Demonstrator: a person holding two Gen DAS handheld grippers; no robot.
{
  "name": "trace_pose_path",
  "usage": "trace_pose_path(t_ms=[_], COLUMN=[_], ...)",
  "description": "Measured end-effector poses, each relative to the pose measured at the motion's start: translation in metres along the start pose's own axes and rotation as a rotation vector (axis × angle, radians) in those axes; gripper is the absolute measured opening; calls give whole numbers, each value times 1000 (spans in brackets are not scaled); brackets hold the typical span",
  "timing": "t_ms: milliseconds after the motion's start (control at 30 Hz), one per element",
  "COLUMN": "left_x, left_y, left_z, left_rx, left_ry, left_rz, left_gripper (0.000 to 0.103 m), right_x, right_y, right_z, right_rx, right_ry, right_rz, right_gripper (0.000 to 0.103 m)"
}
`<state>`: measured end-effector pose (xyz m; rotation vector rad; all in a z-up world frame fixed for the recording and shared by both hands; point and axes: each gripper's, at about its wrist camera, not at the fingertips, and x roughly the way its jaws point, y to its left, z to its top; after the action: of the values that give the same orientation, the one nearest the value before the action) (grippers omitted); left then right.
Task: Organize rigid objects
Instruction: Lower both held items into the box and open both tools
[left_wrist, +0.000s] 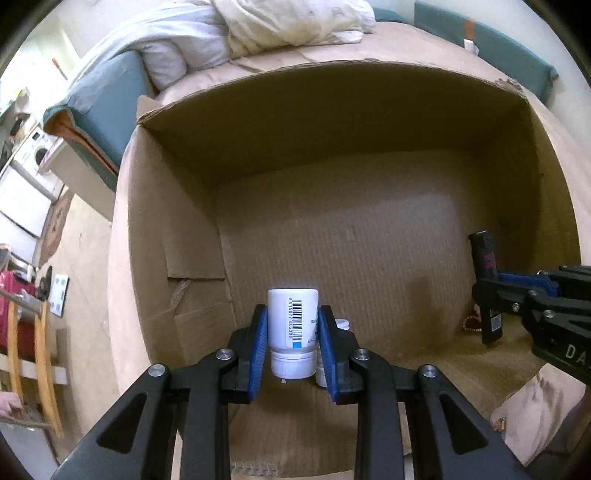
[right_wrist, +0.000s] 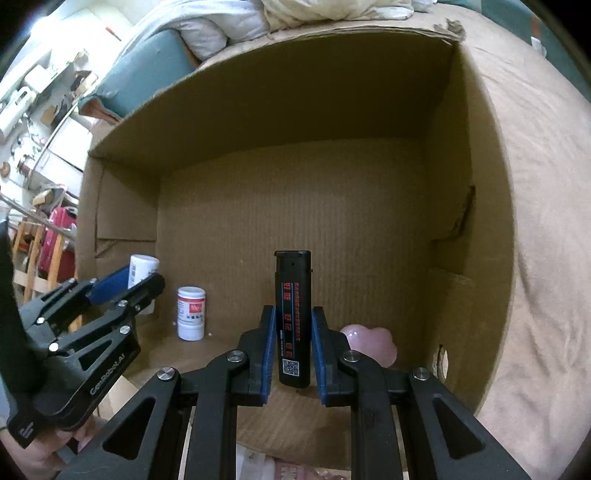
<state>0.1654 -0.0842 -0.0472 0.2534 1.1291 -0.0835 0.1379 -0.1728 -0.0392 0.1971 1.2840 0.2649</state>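
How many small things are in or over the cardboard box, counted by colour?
White bottles: 2, one in the left hand-held gripper, one standing on the box floor
Black lighter in the right hand-held gripper: 1
Pink rounded object: 1
Total: 4

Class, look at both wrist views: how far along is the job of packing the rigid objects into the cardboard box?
Done: a small white bottle and a pink object already sit on the cardboard box floor. In hand: the left tongs grip a white tube, the right tongs grip a black lighter, both lowered inside the box. Left: releasing both; further items cannot be seen.
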Motion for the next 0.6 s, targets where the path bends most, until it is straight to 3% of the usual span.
trace_pose_path(t_ms=[600], left_x=[1], left_y=[5], left_z=[2], left_rx=[-10], left_ry=[13], left_rz=[-17], left_gripper=[24], right_x=[-1], right_y=[-3], right_z=[1], right_rx=[25], right_ry=[-20], right_rz=[22], right_gripper=[20])
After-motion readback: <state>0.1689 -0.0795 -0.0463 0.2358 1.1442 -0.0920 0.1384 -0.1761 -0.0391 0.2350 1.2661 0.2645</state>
